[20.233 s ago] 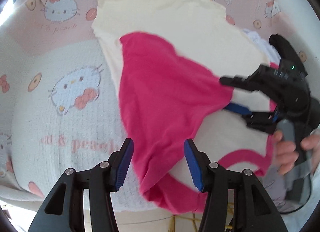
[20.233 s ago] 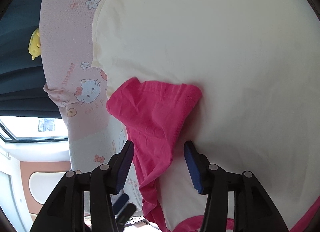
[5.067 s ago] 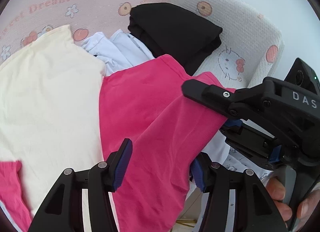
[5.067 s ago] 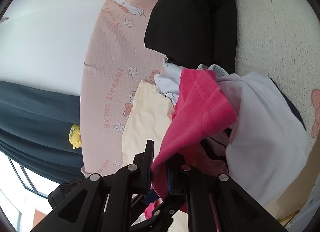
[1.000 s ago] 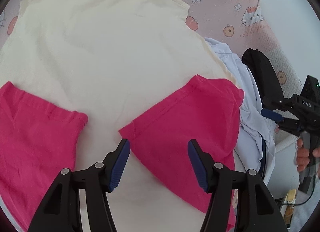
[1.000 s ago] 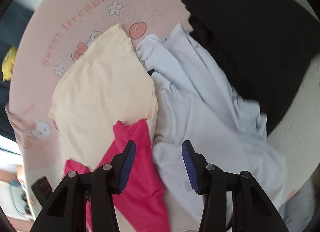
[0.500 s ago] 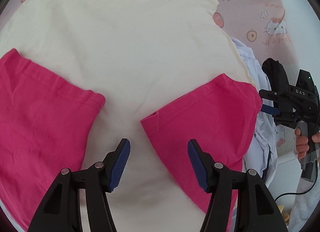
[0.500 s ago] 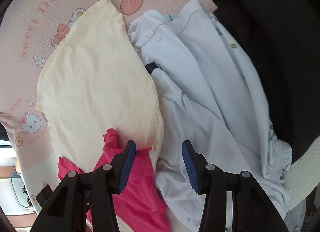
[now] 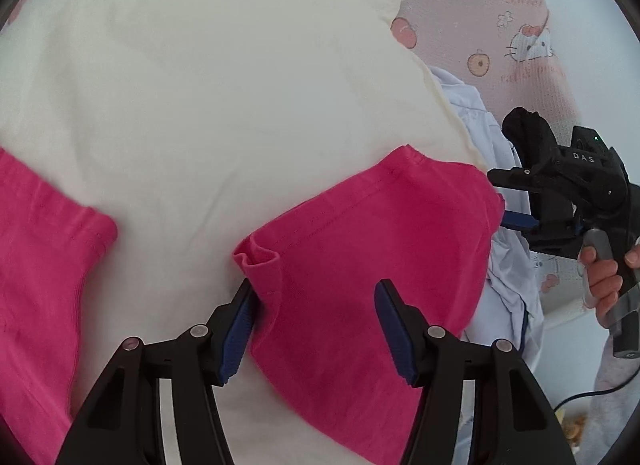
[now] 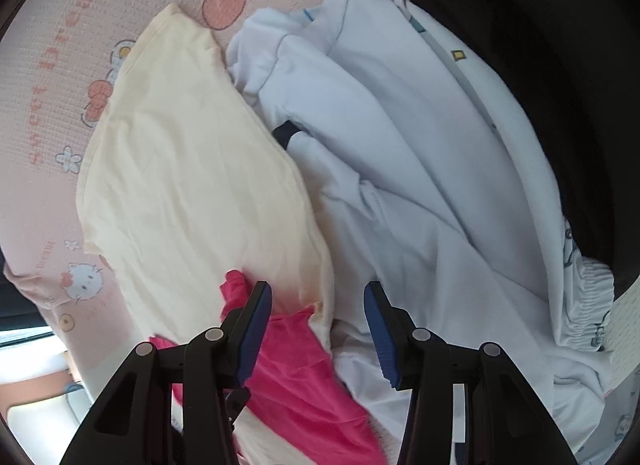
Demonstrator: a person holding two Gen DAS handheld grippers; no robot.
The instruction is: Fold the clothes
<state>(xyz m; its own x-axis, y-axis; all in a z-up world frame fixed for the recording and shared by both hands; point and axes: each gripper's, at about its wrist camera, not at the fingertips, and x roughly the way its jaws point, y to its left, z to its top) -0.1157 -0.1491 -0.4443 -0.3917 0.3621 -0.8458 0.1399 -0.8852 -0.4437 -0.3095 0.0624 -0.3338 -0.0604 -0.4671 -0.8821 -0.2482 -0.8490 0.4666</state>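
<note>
Under both tools lies a pink waffle-weave blanket printed with cartoon cats, flowers and apples, covering a soft surface; past my right gripper, low on the left, there is bright window light and a dark curtain edge, too blurred to say more. I see no containers, just garments loose on the blanket. The cream shirt is spread flat ahead of my left gripper, filling most of that view. Its right pink sleeve lies folded inward over the body, directly between the left fingers; the near cuff corner is rucked into a small fold touching the left pad, while the right pad stands clear above the cloth. Those jaws have just been closing, yet they are half apart and nothing is pinched. The other pink sleeve lies well to the left of that tool. Right of the shirt, just beside its edge, sits a crumpled white garment, and beyond it a black garment. My right gripper hangs over the seam where shirt meets white garment, jaws half apart, empty. From the left view I see it at far right in a person's hand.
</note>
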